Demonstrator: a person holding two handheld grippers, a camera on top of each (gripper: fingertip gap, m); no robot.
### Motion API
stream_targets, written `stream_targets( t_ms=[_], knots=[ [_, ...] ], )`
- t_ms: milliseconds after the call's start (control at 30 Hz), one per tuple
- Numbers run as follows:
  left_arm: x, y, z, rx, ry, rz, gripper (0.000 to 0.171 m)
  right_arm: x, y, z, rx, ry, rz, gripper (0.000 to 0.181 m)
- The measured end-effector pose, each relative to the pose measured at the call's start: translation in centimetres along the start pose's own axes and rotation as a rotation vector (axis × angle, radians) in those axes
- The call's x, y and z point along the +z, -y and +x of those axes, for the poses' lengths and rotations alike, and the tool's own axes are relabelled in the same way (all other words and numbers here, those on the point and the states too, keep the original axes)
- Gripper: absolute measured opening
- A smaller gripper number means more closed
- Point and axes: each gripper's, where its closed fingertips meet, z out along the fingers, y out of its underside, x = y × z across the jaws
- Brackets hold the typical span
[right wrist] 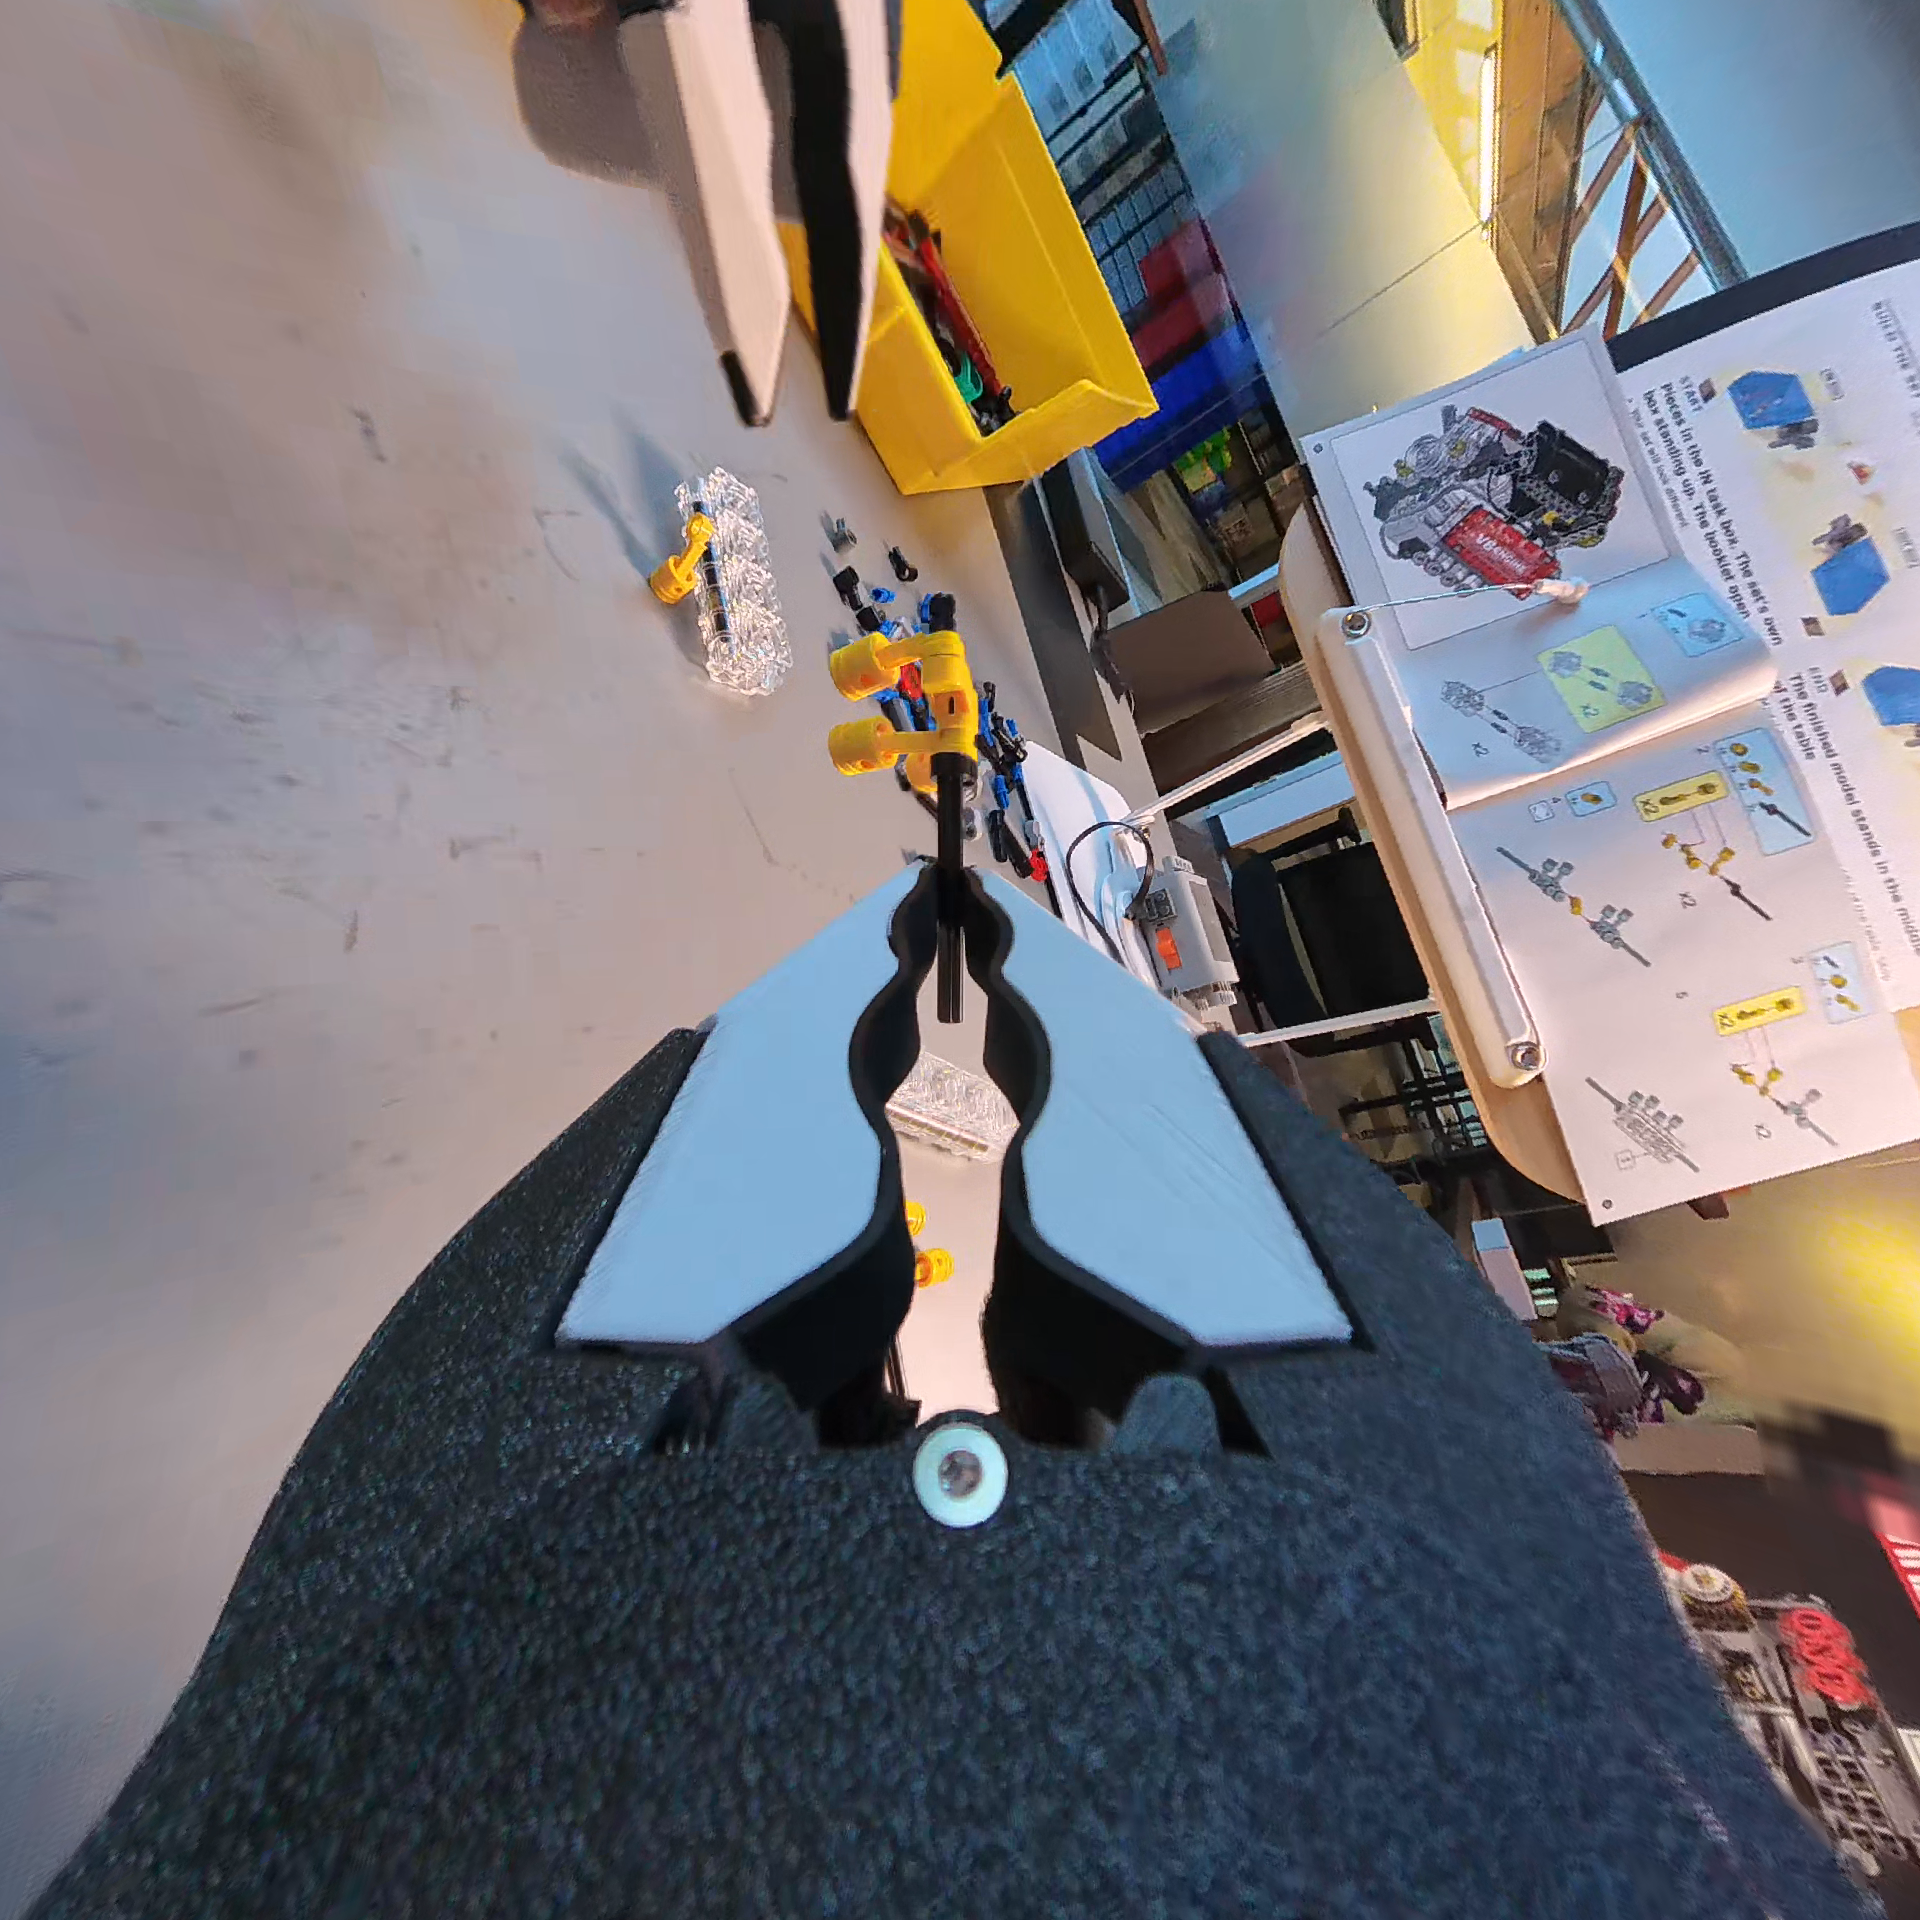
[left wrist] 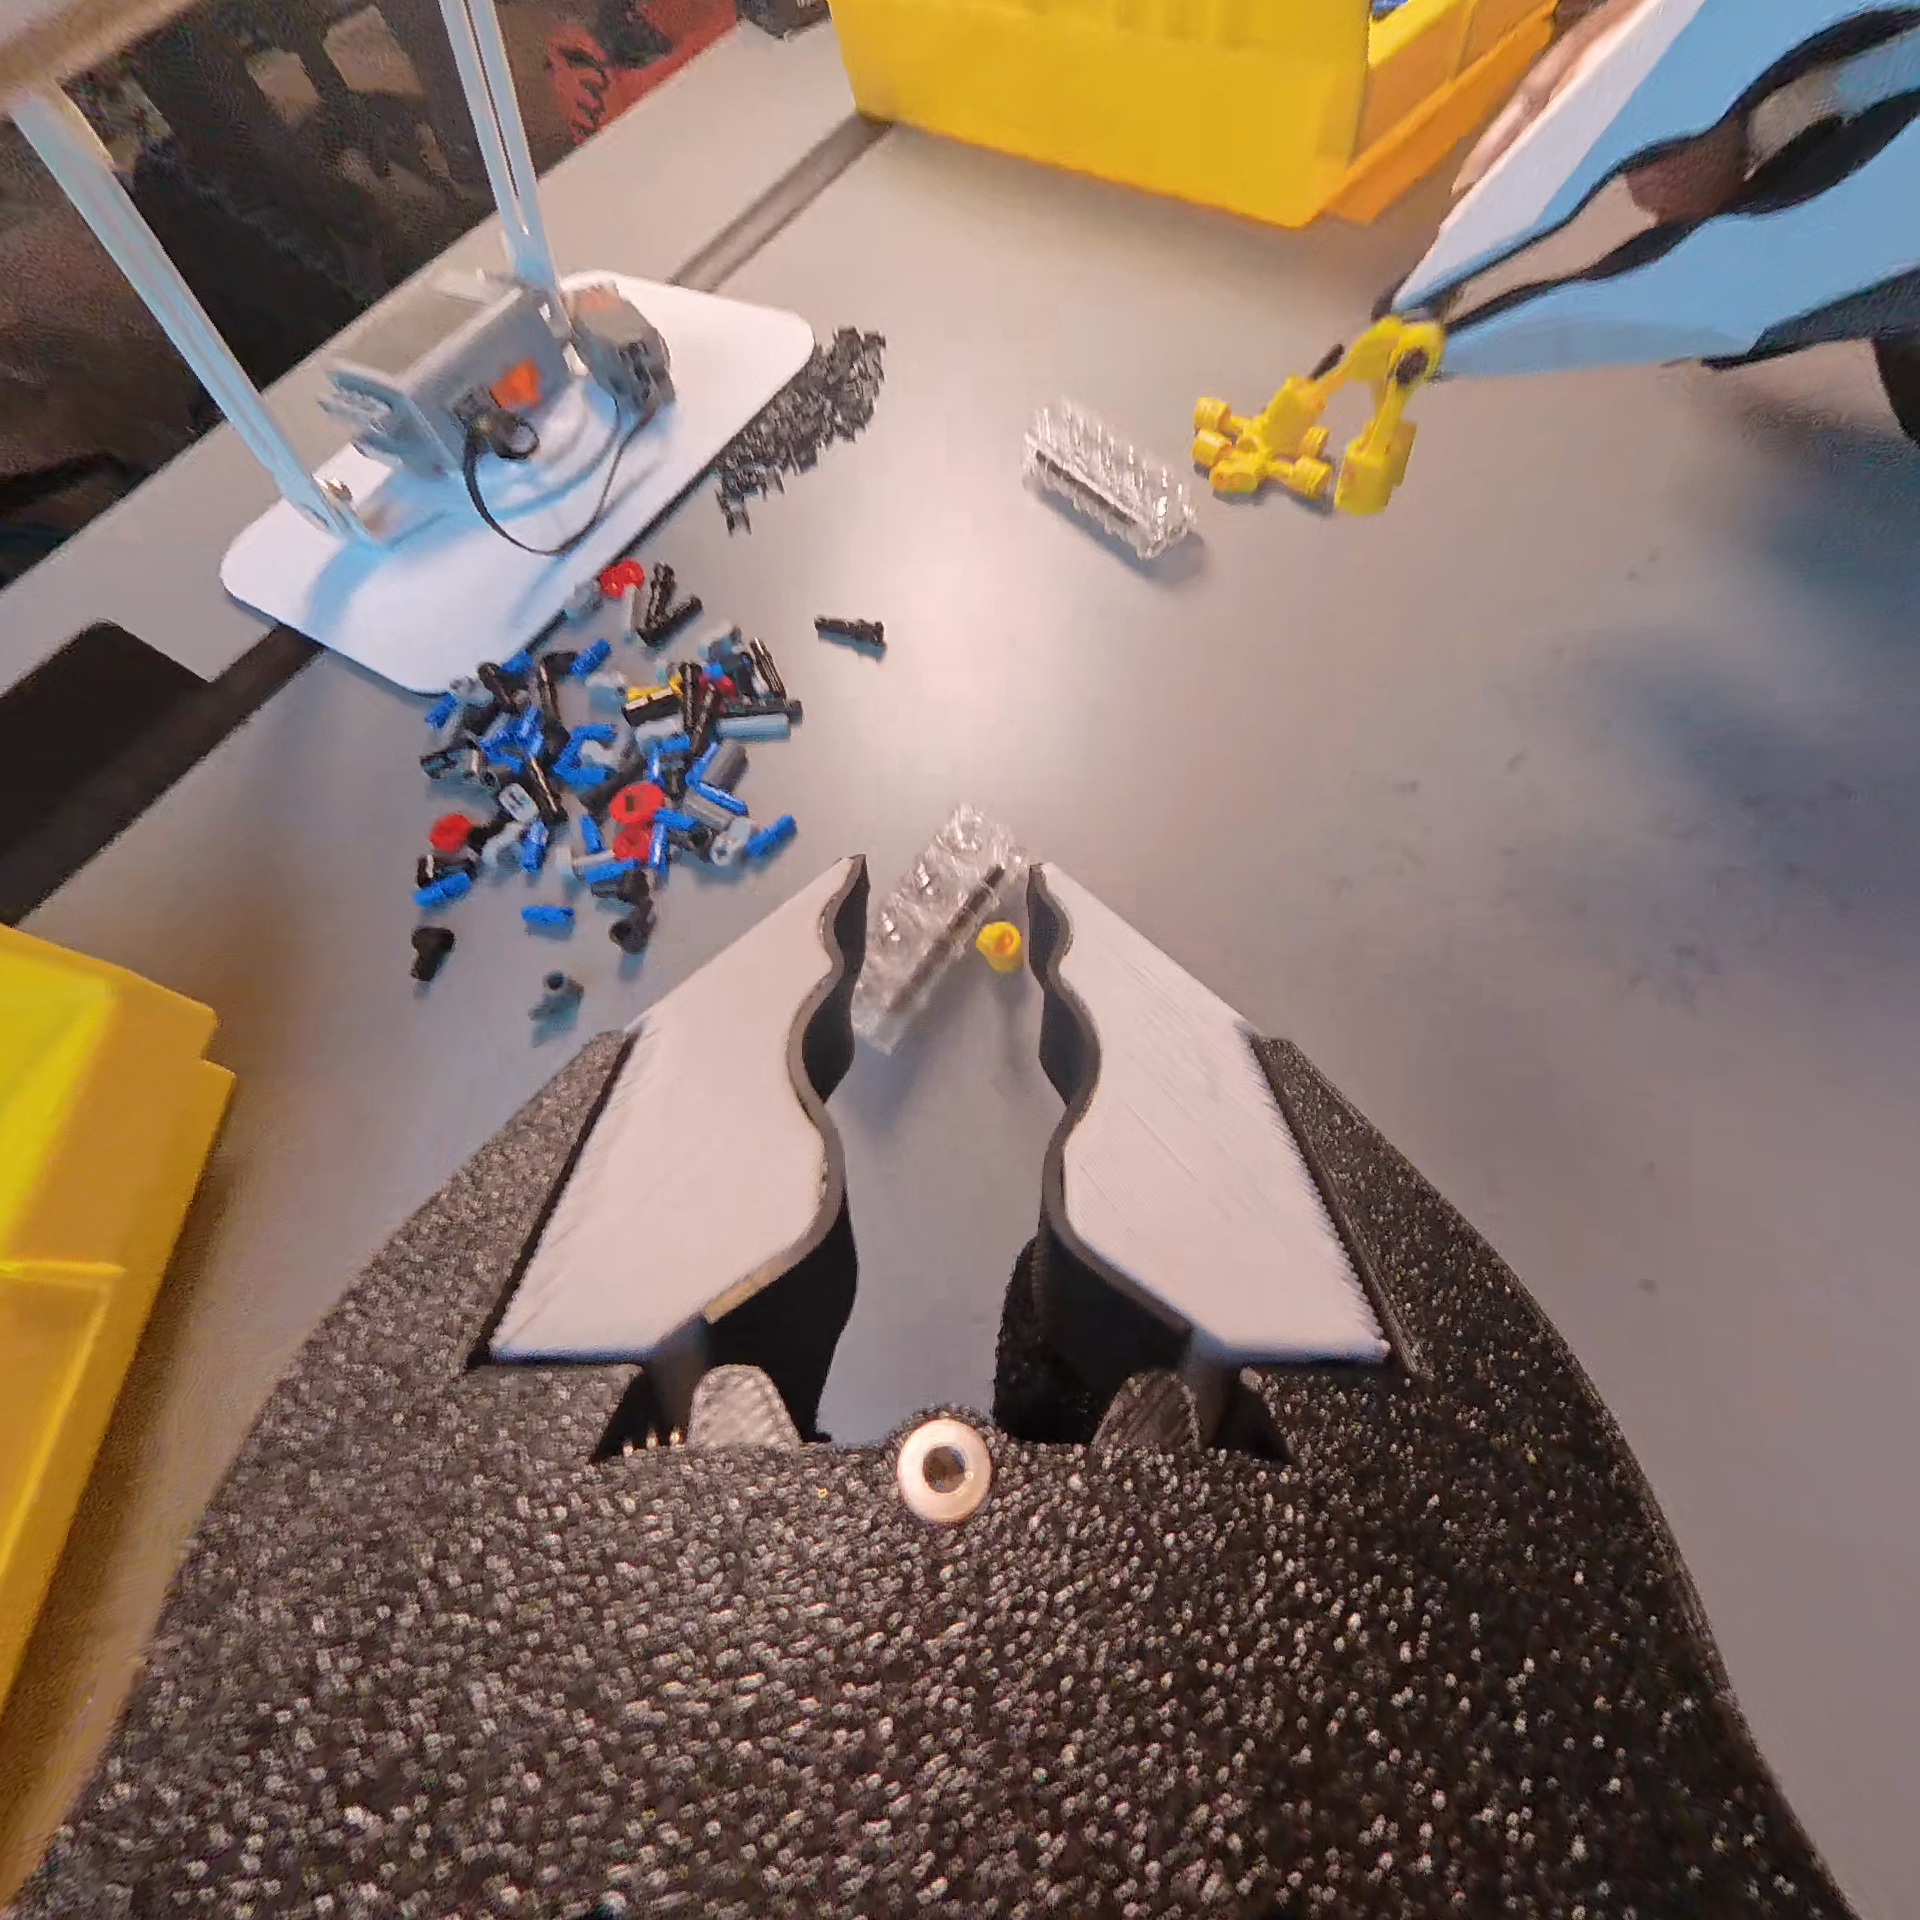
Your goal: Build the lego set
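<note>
My right gripper (right wrist: 948, 883) is shut on a black axle (right wrist: 948, 935) that carries a yellow piston assembly (right wrist: 914, 707), held above the table. In the left wrist view that assembly (left wrist: 1299, 426) hangs from the right gripper (left wrist: 1413, 322) at the upper right. My left gripper (left wrist: 948, 873) is open and empty. Its fingertips stand on either side of a clear brick (left wrist: 935, 935) that lies on the table with a black axle and a small yellow piece (left wrist: 997, 945) on it. That brick also shows in the right wrist view (right wrist: 727, 582). A second clear brick (left wrist: 1107, 483) lies farther off.
A pile of small blue, black, red and grey parts (left wrist: 603, 758) and a heap of black pins (left wrist: 800, 416) lie to the left. A grey battery box (left wrist: 499, 384) sits on a white stand base. Yellow bins (left wrist: 1101, 94) (left wrist: 83, 1195) stand at the far and left edges. An instruction booklet (right wrist: 1610, 779) stands at the right.
</note>
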Motion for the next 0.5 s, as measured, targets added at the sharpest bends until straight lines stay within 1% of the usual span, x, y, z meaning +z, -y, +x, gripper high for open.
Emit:
stream_targets(
  t_ms=[67,300,433,500],
  knots=[
    [0.4,-1.1,0.2,-0.02,-0.017,-0.027,0.029,-0.3,0.1,0.1,-0.013,-0.017,0.008,0.003],
    [1.7,-3.5,0.5,-0.09,-0.071,-0.107,0.025,-1.3,0.1,0.1,-0.02,-0.036,0.029,0.004],
    [2.0,-4.1,0.5,-0.088,-0.079,-0.125,0.02,-1.5,-0.3,-0.1,-0.002,-0.023,0.023,0.003],
    [2.2,-3.8,0.7,-0.078,-0.095,-0.116,0.019,-1.5,-0.5,-0.2,0.006,-0.014,0.019,0.003]
  ],
)
